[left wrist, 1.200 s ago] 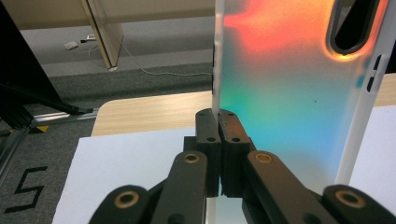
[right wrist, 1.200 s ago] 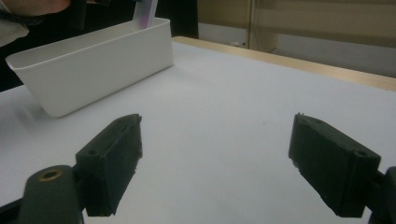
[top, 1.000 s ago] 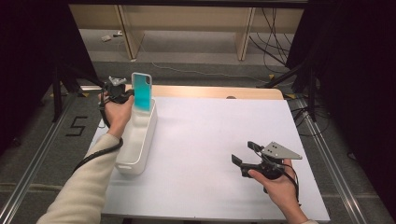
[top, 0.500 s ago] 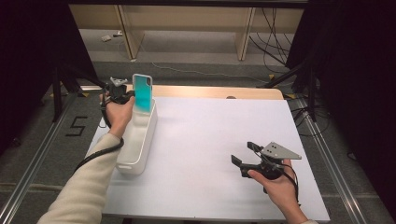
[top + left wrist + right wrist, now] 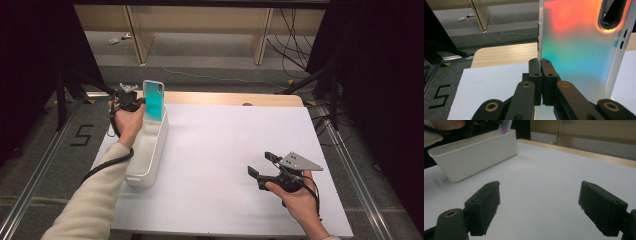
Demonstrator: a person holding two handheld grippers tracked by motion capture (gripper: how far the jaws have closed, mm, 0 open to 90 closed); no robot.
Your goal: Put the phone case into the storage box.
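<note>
At the lower right of the high view, nearest the camera, the right gripper (image 5: 265, 172) rests in the person's hand low over the white tabletop (image 5: 235, 145) with its jaws spread wide and nothing between them; it has no part in the work at this point. Farther up, at the left of the frame, a long white plastic bin (image 5: 147, 150) lies on the table. At its far end the left gripper (image 5: 137, 102) has its jaws clamped tight on one side edge of a phone case (image 5: 154, 98), holding it upright, its lower end at or just inside the bin's rim.

By my reading the pickup is done and the case has been carried to the bin; what remains is lowering it in and letting go.

In the left gripper view the case (image 5: 579, 45) looks thin and stiff, with a frosted, iridescent back running from orange-red at the top through green to blue, a pale rim, a rounded camera cutout at its upper corner and small button slots down one edge.
</note>
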